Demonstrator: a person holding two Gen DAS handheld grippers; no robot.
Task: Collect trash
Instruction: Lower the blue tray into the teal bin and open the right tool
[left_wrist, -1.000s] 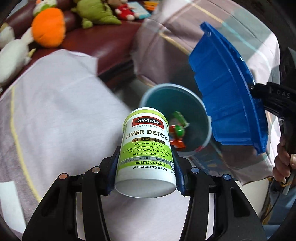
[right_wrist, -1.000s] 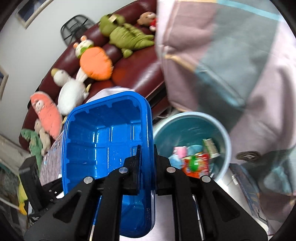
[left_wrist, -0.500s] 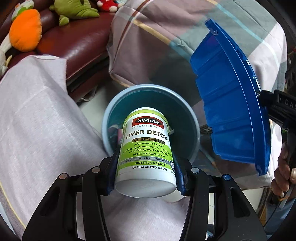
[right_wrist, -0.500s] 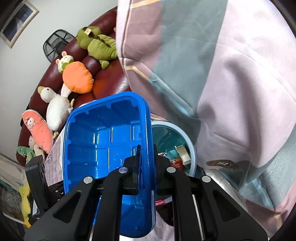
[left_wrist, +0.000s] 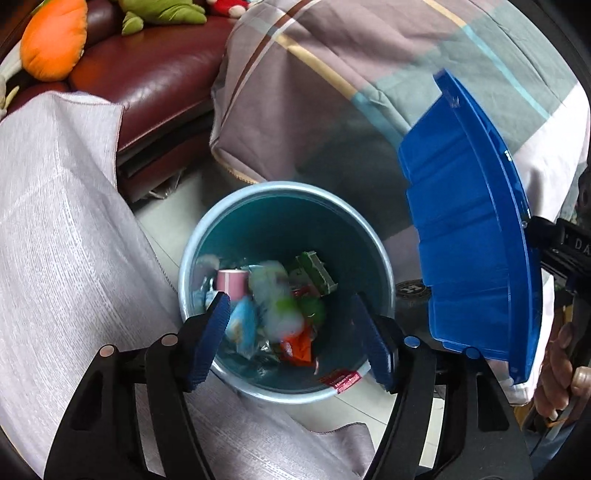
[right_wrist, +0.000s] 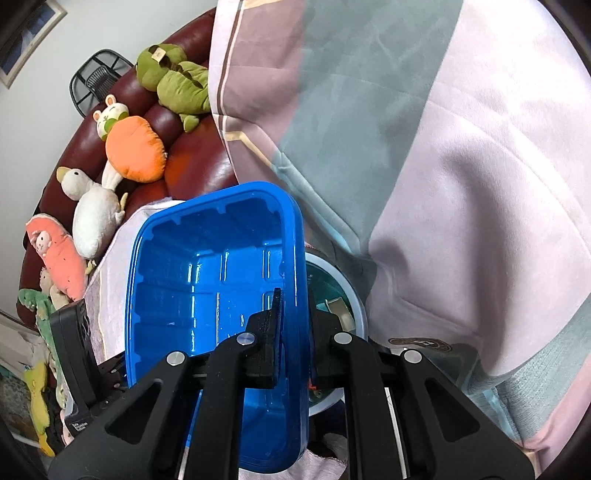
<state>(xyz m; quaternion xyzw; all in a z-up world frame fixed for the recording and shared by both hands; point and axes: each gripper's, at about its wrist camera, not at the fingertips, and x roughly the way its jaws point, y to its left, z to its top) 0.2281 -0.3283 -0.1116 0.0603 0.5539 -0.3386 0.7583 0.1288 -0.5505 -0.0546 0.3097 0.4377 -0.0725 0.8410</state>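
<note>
My left gripper (left_wrist: 290, 301) hangs over a light blue trash bin (left_wrist: 373, 243), its jaws opening with nothing pressed between them. Below it, inside the bin, a blurred white and green bottle (left_wrist: 275, 299) lies among several wrappers and a pink cup (left_wrist: 231, 282). My right gripper (right_wrist: 293, 314) is shut on the rim of a blue plastic tray (right_wrist: 207, 288), which is held tilted up on edge. The left wrist view shows the tray (left_wrist: 469, 251) just right of the bin. In the right wrist view, part of the bin (right_wrist: 343, 280) peeks out behind the tray.
A grey cloth (left_wrist: 55, 221) covers the surface left of the bin. A checked blanket (left_wrist: 351, 74) hangs behind and to the right. A maroon sofa (left_wrist: 155, 74) holds plush toys (right_wrist: 133, 147). A hand (left_wrist: 561, 365) grips the right tool.
The left jaws have spread and the white and green bottle has dropped from them into the bin. The bin has come closer under the left gripper. The tray stays clamped.
</note>
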